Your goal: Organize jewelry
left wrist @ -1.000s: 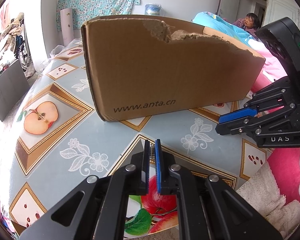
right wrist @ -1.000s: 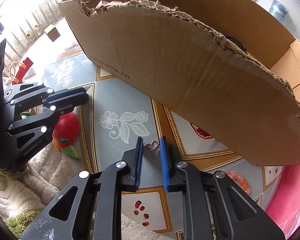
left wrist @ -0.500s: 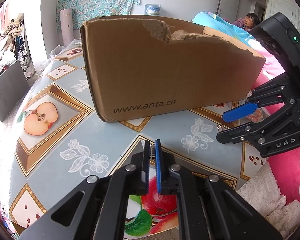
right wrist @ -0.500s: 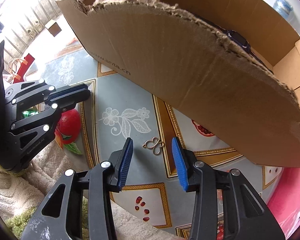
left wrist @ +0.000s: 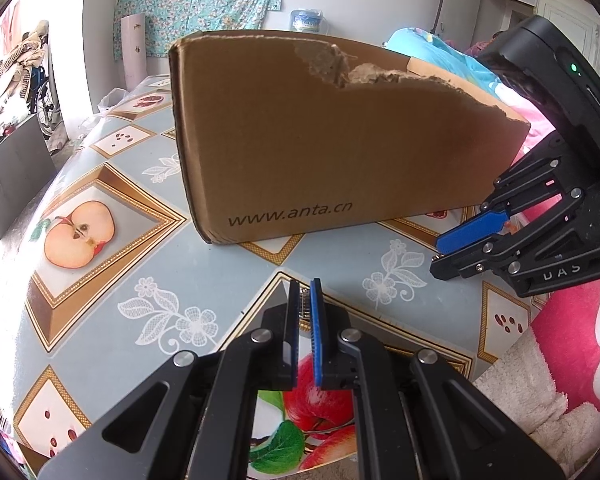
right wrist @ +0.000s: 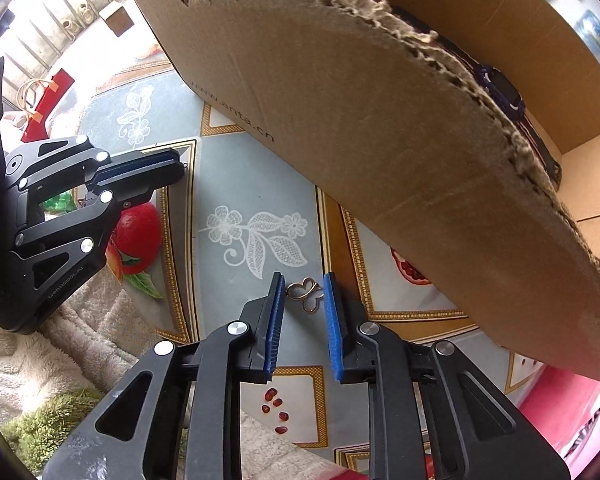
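A small gold butterfly-shaped jewelry piece (right wrist: pixel 305 294) lies on the patterned tablecloth. My right gripper (right wrist: pixel 303 292) stands around it with a blue pad on each side, jaws partly open and apart from it. It also shows in the left wrist view (left wrist: pixel 456 248). My left gripper (left wrist: pixel 305 312) is almost shut with nothing visible between its pads; it also shows in the right wrist view (right wrist: pixel 148 172). A torn cardboard box (left wrist: pixel 340 140) marked www.anta.cn stands just behind, with a dark watch (right wrist: pixel 504 92) inside it.
The tablecloth (left wrist: pixel 100 280) has fruit and flower prints. A fluffy white and pink towel (left wrist: pixel 540 380) lies at the table's near right edge. A white bucket (left wrist: pixel 306 20) stands by the far wall.
My right gripper opened wide half a second ago, then narrowed again around the butterfly piece and came closer to the box. The piece stays on the table. The left gripper has not moved.
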`<state>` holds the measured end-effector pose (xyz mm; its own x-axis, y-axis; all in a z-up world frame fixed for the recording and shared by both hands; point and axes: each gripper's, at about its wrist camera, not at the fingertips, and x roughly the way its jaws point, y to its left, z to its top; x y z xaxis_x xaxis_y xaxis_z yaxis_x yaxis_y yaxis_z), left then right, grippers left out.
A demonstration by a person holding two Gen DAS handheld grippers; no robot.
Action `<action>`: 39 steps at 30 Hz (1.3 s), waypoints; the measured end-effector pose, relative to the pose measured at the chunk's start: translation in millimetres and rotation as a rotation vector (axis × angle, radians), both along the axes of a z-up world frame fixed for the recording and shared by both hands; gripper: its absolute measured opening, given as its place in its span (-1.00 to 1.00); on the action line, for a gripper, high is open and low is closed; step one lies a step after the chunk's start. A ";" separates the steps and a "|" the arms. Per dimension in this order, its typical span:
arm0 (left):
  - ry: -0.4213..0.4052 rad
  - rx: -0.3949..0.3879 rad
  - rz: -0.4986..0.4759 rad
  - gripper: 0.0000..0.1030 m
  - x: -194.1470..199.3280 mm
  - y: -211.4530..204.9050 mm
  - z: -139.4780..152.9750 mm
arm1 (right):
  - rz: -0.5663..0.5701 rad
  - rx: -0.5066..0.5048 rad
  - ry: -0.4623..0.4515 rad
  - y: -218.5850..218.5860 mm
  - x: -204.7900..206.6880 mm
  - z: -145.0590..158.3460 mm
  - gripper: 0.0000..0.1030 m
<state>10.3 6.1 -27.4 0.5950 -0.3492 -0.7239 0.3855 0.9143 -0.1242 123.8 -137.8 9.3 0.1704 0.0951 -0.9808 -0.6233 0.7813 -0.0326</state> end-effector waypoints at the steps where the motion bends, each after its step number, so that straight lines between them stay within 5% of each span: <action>1: 0.000 -0.001 0.000 -0.91 0.0 0.2 -0.1 | 0.000 0.001 0.002 2.4 1.4 -0.5 -0.66; 4: 0.000 -0.002 0.000 -0.91 0.3 0.3 -0.5 | 0.004 0.001 0.001 5.2 4.8 -2.9 -0.67; 8: -0.001 0.000 -0.001 -0.91 -0.1 0.4 -0.6 | -0.004 0.004 0.006 0.6 7.8 -0.6 -0.95; 23: -0.002 0.006 -0.001 -0.91 0.4 -1.2 -0.2 | 0.012 -0.023 0.012 -28.5 0.9 4.3 -0.89; 34: -0.004 0.014 -0.003 -0.91 1.0 -2.1 0.2 | 0.004 0.068 0.059 -29.7 -5.8 5.9 -0.87; 39: -0.004 0.014 -0.004 -0.91 1.2 -2.0 0.1 | -0.010 0.089 0.052 -31.2 -5.4 12.0 -0.49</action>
